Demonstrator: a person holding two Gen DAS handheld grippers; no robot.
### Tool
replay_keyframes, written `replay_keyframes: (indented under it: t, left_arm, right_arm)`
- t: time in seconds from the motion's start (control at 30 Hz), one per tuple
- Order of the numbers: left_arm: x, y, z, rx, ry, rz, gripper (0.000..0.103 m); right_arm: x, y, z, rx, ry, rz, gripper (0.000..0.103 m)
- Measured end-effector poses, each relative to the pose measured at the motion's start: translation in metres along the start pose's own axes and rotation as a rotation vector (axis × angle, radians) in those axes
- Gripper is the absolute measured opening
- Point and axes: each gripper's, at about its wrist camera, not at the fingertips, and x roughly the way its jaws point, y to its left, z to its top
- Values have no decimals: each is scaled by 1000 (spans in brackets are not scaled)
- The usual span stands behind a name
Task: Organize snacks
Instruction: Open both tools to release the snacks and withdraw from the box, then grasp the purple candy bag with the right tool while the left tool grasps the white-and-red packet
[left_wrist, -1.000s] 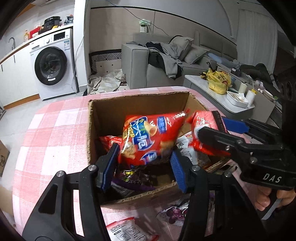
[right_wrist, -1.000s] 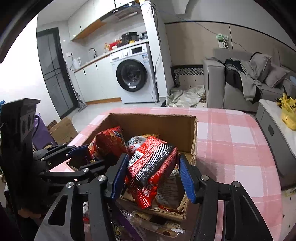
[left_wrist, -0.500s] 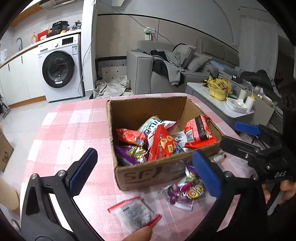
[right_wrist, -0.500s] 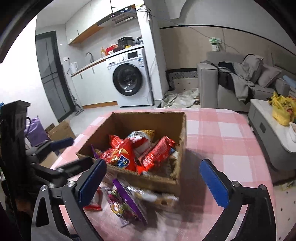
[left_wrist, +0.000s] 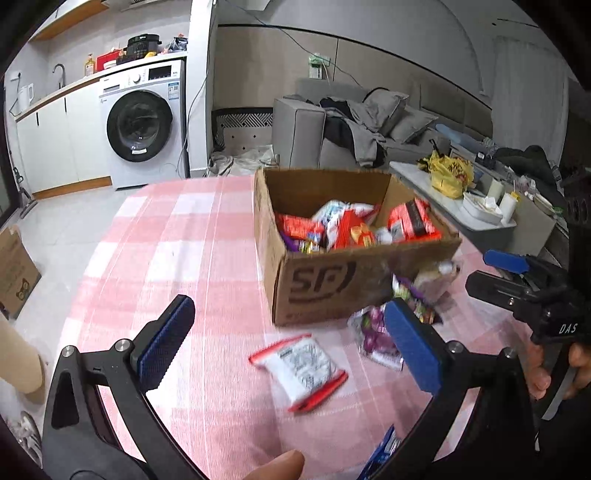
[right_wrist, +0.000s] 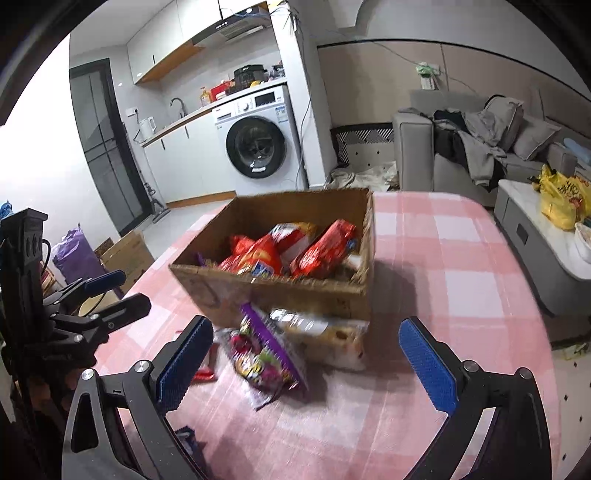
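A cardboard box (left_wrist: 317, 284) (right_wrist: 280, 295) on the pink checked table holds several red snack bags (left_wrist: 413, 221) (right_wrist: 325, 245). In front of it lie a white packet with red edges (left_wrist: 301, 369), a purple candy bag (left_wrist: 373, 332) (right_wrist: 264, 350) and a pale snack bag (right_wrist: 325, 332) leaning against the box. My left gripper (left_wrist: 291, 343) is open, back from the box, with the white packet lying on the table between its fingers, untouched. My right gripper (right_wrist: 306, 358) is open and empty above the purple bag. Each gripper shows at the other view's edge.
The table (left_wrist: 177, 266) has bare cloth left of the box, and more to its right (right_wrist: 454, 258). A blue packet (left_wrist: 384, 450) lies at the near edge. A washing machine (left_wrist: 142, 125), grey sofa (left_wrist: 332, 136) and low side table (left_wrist: 454, 210) stand beyond.
Both grippers let go of red snack bags, which now lie in the box, opened wide and pulled back toward me; the loose packets before the box have come into view.
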Motion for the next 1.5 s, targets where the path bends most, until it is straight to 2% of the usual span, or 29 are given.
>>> replay_keyframes:
  t: [0.33,0.47,0.67,0.87,1.07,1.2,1.27,1.43,1.5]
  left_arm:
    - [24,0,-9,4,83,19,102]
    - [36,1,-10,-2,110,24,102]
    - [49,6,-13,3,145,36,102]
    - [62,12,-17,-1,174,47,102]
    - [67,15,-16,-6,173,45,102]
    - [71,15,-17,-4,177,48,102]
    - [70,14,-17,-3,177,47,102]
    - [74,13,-18,1,186,48,102]
    - [74,13,-18,3,185,46,102]
  right_arm:
    - [30,16,-20,-22,94,7,103]
    - [41,19,-28,-5,137,74,103]
    - [62,21,-37,19,194,94,102]
    - [76,21,-37,65,195,114,100]
    - [92,21,-33,117,206,127,94]
    - [100,22,-34,140,212,123,77]
    - [101,26,-34,117,212,112,62]
    - [94,32,-35,72,182,123,45]
    - [91,33,-36,65,176,132,43]
